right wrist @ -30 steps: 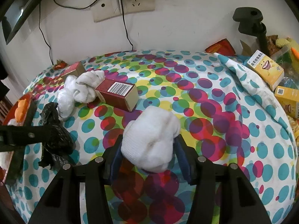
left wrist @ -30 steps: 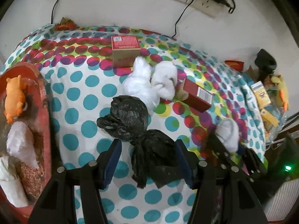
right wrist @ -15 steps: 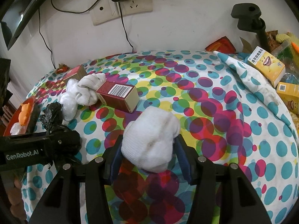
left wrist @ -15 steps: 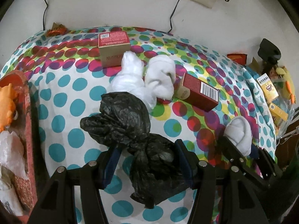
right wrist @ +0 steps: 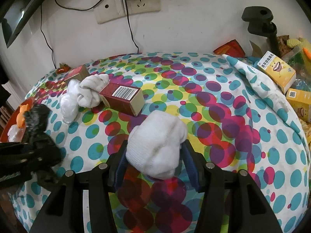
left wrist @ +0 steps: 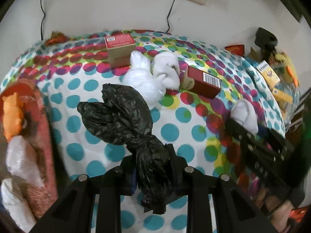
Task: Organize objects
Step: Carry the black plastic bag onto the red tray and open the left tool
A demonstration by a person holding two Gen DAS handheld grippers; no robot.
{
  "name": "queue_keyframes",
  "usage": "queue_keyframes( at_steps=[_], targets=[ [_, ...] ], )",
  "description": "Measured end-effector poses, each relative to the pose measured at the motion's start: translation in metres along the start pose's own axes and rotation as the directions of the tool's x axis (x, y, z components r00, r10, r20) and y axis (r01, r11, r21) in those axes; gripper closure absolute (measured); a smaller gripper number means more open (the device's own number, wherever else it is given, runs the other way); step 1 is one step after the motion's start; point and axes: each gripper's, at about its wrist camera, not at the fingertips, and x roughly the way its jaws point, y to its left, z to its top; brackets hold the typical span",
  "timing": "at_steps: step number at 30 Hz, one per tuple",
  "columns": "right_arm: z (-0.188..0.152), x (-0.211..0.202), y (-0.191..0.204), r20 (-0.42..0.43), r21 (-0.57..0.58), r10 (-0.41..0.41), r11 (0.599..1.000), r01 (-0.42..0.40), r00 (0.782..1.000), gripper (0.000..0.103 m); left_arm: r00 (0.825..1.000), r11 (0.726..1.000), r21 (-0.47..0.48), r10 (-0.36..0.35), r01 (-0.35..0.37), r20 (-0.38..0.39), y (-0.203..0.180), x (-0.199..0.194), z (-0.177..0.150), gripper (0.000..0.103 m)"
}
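Both grippers tilt down over the spotted table (right wrist: pixel 223 116). The left gripper (left wrist: pixel 151 167) pinches the black bag (left wrist: pixel 124 116); the right gripper (right wrist: pixel 153 161) clamps a white sock (right wrist: pixel 157 145). The red tray (left wrist: pixel 41 116) holds an orange toy (left wrist: pixel 11 114).

Bench cloth (right wrist: pixel 223 128): white, dotted teal, magenta, yellow, green. Knotted bag (left wrist: pixel 124 120): glossy black. Rolled sock (right wrist: pixel 157 145): white. Box (right wrist: pixel 122 99): dark red, barcode label, tan end. Carton (right wrist: pixel 276 71): yellow. Tray (left wrist: pixel 41 104): red-orange.
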Motion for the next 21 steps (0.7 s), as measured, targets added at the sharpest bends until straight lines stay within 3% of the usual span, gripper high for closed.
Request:
queue_keyframes(
  at_steps=[7, 11, 21],
  targets=[
    [0.001, 0.0, 0.003, -0.004, -0.017, -0.021, 1.0, 0.021, 1.0, 0.051, 0.999, 0.996, 0.086, -0.033, 0.032, 0.014, 0.006, -0.028, -0.014, 0.078],
    [0.001, 0.0, 0.005, -0.007, -0.025, -0.033, 0.999, 0.033, 0.999, 0.051, 1.0, 0.99, 0.144, 0.003, -0.007, 0.027, 0.011, -0.043, -0.022, 0.078],
    [0.0, 0.002, 0.01, -0.011, -0.046, -0.061, 0.997, 0.06, 0.998, 0.051, 0.997, 0.991, 0.118, 0.055, -0.061, 0.054, 0.055, -0.079, -0.038, 0.078]
  ],
)
